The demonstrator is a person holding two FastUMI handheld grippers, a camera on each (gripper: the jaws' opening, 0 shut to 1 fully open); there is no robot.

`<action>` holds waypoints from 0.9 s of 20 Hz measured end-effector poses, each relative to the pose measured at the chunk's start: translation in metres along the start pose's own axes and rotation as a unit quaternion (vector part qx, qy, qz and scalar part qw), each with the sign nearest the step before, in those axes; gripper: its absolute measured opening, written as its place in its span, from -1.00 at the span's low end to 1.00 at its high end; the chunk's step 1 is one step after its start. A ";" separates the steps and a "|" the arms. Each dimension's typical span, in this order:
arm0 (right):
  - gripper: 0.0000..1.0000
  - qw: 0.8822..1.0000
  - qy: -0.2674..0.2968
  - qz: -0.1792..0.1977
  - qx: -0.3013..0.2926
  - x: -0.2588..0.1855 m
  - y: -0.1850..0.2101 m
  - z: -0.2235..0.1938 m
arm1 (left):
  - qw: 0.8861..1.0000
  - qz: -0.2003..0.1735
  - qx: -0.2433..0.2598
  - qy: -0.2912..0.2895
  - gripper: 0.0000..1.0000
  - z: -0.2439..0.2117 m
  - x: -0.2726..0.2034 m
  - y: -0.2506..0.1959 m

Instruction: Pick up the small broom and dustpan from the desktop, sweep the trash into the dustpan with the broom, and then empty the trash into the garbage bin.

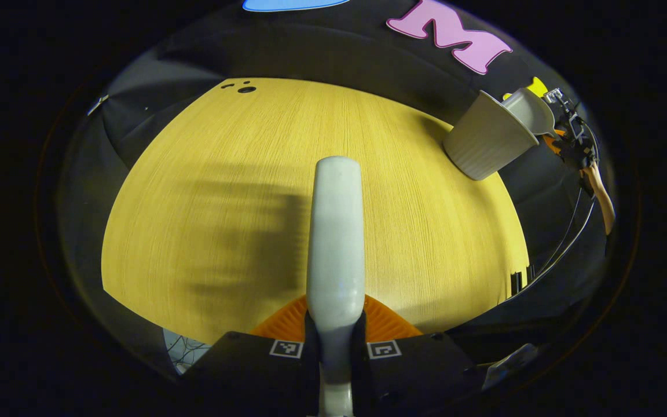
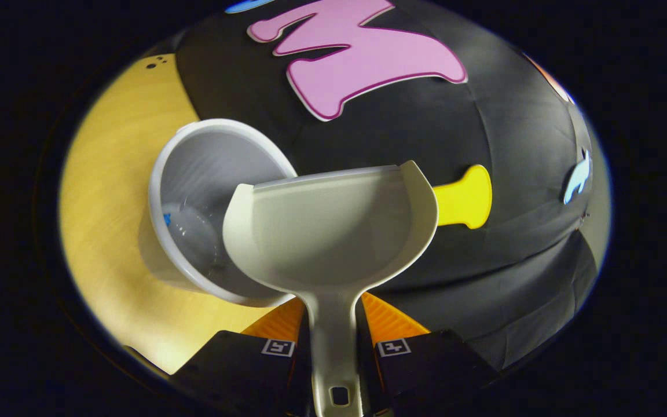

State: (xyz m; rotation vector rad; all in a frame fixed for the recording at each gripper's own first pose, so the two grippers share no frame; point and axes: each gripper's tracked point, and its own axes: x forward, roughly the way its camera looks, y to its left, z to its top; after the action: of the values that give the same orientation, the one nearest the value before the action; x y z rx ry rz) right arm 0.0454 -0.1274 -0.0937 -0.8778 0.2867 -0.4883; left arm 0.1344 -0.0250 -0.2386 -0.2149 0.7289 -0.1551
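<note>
— Grey dustpan [image 2: 327, 231] is clamped by its handle in the right tongs [image 2: 333, 341], tipped over the bin [image 2: 194, 202] at ten o'clock on the counter [image 1: 223, 202].

— Steeper tilt is advised; the broom [image 1: 336, 231] is kept gripped in the left tongs [image 1: 333, 339].

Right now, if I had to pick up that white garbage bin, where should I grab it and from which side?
Probably the rim. The garbage bin stands upright near the desk's far corner, mouth open, walls tapering downward, so fingers could straddle the lip from above. The dustpan is tipped over the mouth, so come in at the rim's desk-side arc, away from it.
</note>
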 end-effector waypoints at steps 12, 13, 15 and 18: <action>-0.22 0.966 -0.056 0.061 0.243 -0.070 -0.055 0.072 | 0.999 0.017 0.023 -0.036 -0.48 -0.002 -0.011 0.007; -0.27 0.961 -0.061 0.074 0.260 -0.076 -0.055 0.078 | 0.999 0.017 0.023 -0.036 -0.51 -0.006 -0.012 0.007; -0.27 0.952 -0.071 0.099 0.282 -0.079 -0.054 0.080 | 0.999 0.014 0.022 -0.039 -0.48 -0.012 -0.014 0.007; -0.26 0.939 -0.086 0.140 0.301 -0.080 -0.052 0.082 | 0.999 0.015 0.019 -0.040 -0.51 -0.015 -0.010 0.007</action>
State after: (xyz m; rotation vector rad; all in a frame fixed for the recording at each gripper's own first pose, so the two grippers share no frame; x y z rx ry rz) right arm -0.0022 -0.0594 0.0008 -0.2684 0.0854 -0.2063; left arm 0.1173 -0.0179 -0.2454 -0.1720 0.6484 -0.1309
